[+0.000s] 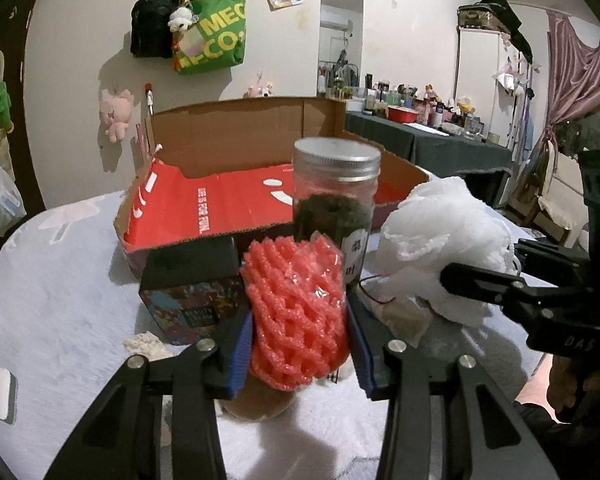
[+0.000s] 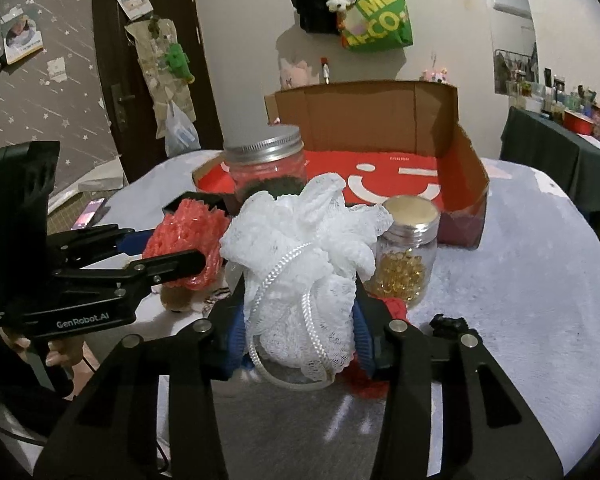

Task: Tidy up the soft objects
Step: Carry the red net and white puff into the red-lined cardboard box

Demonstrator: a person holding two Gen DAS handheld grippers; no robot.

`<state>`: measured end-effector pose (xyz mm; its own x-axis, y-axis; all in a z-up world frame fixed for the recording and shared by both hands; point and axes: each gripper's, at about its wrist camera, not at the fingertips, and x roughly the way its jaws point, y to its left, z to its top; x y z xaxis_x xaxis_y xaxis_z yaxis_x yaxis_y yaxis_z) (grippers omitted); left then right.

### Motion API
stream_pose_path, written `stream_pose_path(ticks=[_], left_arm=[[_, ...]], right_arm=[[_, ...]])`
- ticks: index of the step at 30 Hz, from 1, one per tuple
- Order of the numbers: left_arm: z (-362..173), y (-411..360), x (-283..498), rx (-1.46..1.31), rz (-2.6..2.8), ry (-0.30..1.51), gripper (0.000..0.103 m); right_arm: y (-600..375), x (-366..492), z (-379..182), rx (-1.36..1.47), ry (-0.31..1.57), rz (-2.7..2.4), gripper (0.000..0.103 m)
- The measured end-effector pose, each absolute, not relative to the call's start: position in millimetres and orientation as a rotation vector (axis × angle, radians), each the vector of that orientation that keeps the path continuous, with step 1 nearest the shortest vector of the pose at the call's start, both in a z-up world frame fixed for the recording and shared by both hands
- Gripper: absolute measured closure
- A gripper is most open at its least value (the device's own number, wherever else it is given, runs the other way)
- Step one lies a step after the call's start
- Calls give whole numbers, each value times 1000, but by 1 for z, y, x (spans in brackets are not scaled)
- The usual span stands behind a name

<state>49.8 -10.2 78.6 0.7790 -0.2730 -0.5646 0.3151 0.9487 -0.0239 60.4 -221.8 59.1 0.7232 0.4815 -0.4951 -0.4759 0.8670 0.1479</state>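
Left gripper (image 1: 299,320) clamped on red foam net (image 1: 296,304); right gripper (image 2: 300,320) clamped on white mesh puff (image 2: 300,256).
Both should be carried clear of the jars and released inside the far cardboard box (image 1: 228,140).

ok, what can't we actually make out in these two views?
- Brown thing under the red foam net, left wrist view: mostly covered by the net.
- Red item beside the pill jar, right wrist view: blocked by the white bath pouf.
- Tall jar's label, left wrist view: blurred, partly covered.
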Motion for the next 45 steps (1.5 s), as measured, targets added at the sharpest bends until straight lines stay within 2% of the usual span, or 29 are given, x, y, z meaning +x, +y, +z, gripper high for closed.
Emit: stream_pose_path(ticks=[15,24,32,45], left_arm=[[118,8,58,66,-314,524,58],[151,20,108,118,-344,535,58],[161,14,183,184,-368,610,58],[116,-15,324,225,-370,812,58]], right_arm=[[-238,60,104,22,454,540,61],[-238,108,152,-54,427,546,61],[-221,205,174,-119,542,524,61],[-180,371,120,-146,871,434,61]])
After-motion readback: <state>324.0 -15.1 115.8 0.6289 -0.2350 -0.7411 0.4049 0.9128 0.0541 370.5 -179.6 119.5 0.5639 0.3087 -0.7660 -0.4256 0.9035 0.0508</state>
